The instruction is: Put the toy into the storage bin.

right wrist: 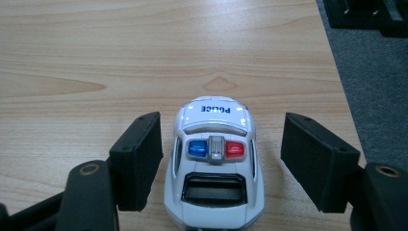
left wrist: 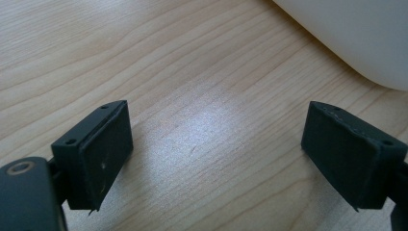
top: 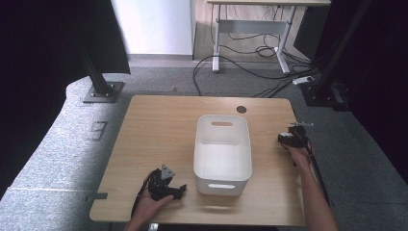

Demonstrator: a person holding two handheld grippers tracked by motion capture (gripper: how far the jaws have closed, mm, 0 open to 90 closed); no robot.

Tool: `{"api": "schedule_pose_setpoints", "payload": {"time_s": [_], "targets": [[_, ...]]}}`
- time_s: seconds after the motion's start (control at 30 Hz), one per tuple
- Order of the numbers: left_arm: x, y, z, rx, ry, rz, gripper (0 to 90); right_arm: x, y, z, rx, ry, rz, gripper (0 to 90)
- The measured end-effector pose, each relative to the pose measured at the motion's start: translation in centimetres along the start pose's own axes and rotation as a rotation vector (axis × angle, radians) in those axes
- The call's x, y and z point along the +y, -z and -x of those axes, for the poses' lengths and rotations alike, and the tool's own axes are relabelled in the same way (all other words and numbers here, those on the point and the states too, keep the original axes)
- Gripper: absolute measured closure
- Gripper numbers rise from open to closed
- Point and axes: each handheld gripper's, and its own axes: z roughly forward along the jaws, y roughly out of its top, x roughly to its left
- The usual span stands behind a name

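1. Evidently the step in hand is the grasp of the toy police car (right wrist: 215,166): the right gripper (right wrist: 223,161) straddles it, fingers (right wrist: 137,159) spread to either side, pads apparently not yet pressing on its flanks.
2. That car sits on the worktop (top: 159,125) at the right edge of the high view, to the right of the white bin (top: 223,149).
3. Meanwhile the left gripper (left wrist: 216,159) rests at lower left, fingers spread over bare wood, pinching nothing.
4. Next, I judge, the fingers need to close squarely on the car's sides, then lift it toward the bin.
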Motion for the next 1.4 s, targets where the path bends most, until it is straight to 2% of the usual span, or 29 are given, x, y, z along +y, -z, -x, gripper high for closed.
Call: {"api": "schedule_pose_setpoints", "payload": {"time_s": [0.33,0.4,0.47,0.77,0.93,1.4], "targets": [[0.0,0.0,0.0,0.000,0.000,0.000,11.0,-0.2,-0.4,0.0,-0.015,-0.013,-0.012,37.0],[0.0,0.0,0.0,0.000,0.000,0.000,11.0,-0.2,-0.4,-0.1,-0.012,-0.015,-0.011,40.5],[0.0,0.0,0.0,0.000,0.000,0.000,11.0,-0.1,-0.3,-0.2,0.000,-0.018,-0.004,49.7],[0.0,0.0,0.0,0.000,0.000,0.000,11.0,0.0,0.1,0.2,-0.002,-0.041,-0.022,50.4],[0.0,0.0,0.0,0.000,0.000,0.000,11.0,0.1,0.9,0.0,0.022,-0.037,0.000,50.3],[0.0,0.0,0.0,0.000,0.000,0.002,11.0,-0.4,2.9,-1.4,0.049,0.011,0.007,50.3]]}}
